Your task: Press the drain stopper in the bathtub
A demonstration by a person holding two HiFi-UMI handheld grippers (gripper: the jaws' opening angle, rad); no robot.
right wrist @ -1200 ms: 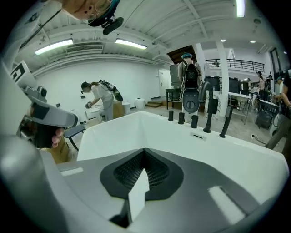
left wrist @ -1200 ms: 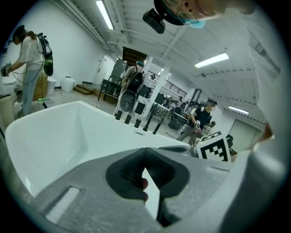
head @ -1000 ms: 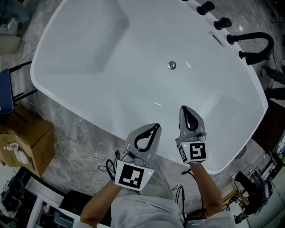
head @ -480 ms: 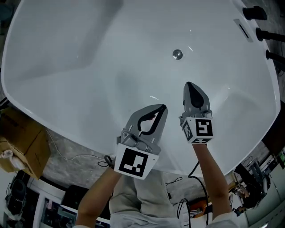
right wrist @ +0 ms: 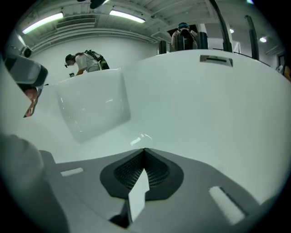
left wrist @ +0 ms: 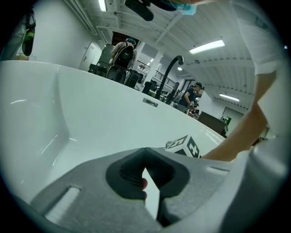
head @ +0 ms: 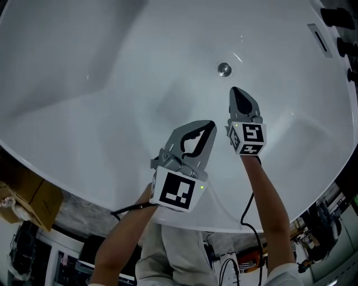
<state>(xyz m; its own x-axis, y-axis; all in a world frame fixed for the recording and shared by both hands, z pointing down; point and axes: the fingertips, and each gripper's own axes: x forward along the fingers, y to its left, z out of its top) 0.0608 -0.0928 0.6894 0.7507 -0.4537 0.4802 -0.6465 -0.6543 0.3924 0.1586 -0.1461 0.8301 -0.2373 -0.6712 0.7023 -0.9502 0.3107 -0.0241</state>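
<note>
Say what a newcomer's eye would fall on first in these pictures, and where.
The big white bathtub fills nearly the whole head view, its small shiny drain stopper near the top centre. Two grey tools reach in, both shut and empty: the right tool points at the stopper, just short of it; the left tool sits lower, beside it.

Large white bathtub [head: 84,111]: far rim and left end run past the head view's top and left edges.
Small round metal drain stopper [head: 224,69]: too small to tell whether it sits raised or pressed.
Black tap fittings [head: 338,17]: cut by the top right corner.
Brown cardboard box [head: 33,195]: partly under the tub's near rim, cut by the left edge.
Black curved spout [left wrist: 165,77]: base hidden behind the tub's rim in the left gripper view.
</note>
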